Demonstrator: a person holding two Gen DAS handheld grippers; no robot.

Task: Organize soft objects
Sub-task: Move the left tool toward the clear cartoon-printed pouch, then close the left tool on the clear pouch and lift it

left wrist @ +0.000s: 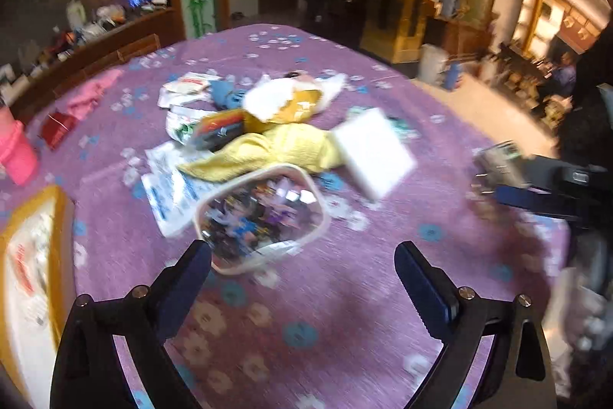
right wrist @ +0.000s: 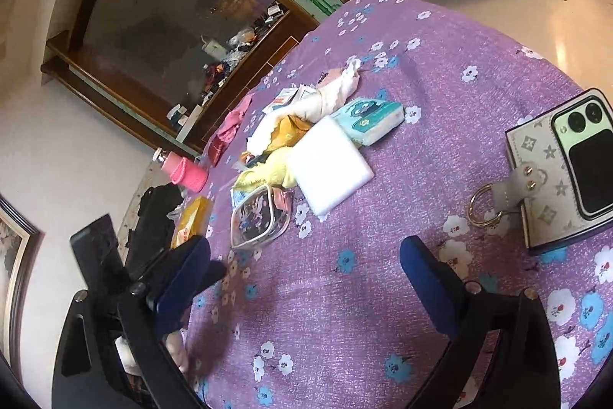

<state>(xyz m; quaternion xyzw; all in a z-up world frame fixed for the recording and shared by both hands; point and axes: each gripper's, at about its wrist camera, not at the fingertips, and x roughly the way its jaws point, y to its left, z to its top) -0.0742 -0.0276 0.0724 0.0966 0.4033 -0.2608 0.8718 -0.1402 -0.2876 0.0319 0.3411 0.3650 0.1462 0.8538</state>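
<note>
Approach step, nothing grasped. Left gripper (left wrist: 302, 278) and right gripper (right wrist: 304, 273) jaws wide, empty. Soft pile frame centre: yellow towel (left wrist: 276, 148), white sponge (right wrist: 329, 167). Next: close in, pinch towel.

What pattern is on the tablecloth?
Purple tablecloth with white and blue flowers; clearest in the right wrist view.

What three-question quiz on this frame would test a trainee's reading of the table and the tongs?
1. True or false: the left tongs grip the yellow towel.
2. What lies on the patterned wallet: A phone, B sponge, C cup?
3. Fill in: the clear pouch lies nearer the tongs than the white ____.

Key
1. False; they are open and empty, like the right tongs.
2. A, the phone.
3. Sponge.
</note>
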